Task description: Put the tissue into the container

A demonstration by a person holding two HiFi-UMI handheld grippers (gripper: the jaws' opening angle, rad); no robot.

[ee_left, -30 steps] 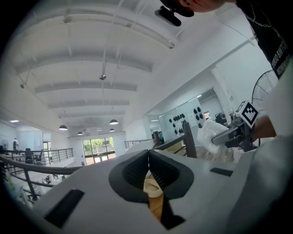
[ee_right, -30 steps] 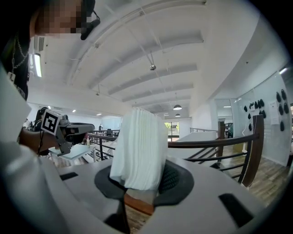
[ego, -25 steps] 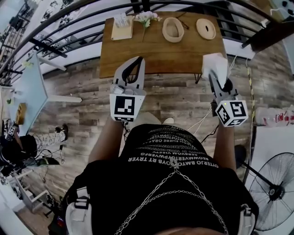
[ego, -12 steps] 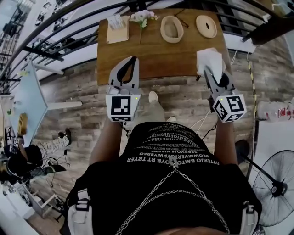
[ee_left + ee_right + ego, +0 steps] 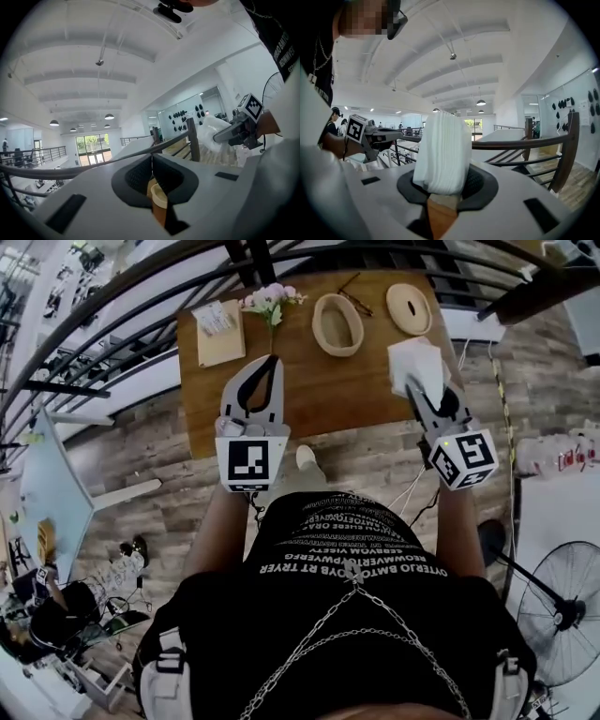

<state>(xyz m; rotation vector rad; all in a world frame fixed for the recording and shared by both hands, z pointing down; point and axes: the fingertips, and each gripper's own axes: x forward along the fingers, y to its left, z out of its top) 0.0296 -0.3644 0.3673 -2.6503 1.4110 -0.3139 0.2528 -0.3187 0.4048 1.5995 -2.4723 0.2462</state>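
Folded stack of white tissue (image 5: 415, 360) being held upright in the right claw (image 5: 414, 388), whose jaws are pressing on the stack's lower edge from both sides, leaving them only partly closed around its thickness; the upper part of the stack is standing free above the jaws. The tissue is hanging over the near right corner of the brown wooden bench (image 5: 309, 390), well apart from the oval light-wood container (image 5: 337, 324), which is standing open farther back near the middle of the bench. A flat oval wooden lid (image 5: 410, 307) is lying beside the container on its right. The left claw (image 5: 271, 362) is hovering over the left half of the bench with its jaw tips meeting and nothing between them. Toward the back left of the bench, a sprig of pink and white flowers (image 5: 267, 301) is lying next to a pale wooden board (image 5: 217, 331) carrying loose white paper. A grey plank floor (image 5: 141, 474) is surrounding the bench, with a dark curved railing (image 5: 112, 296) running behind it
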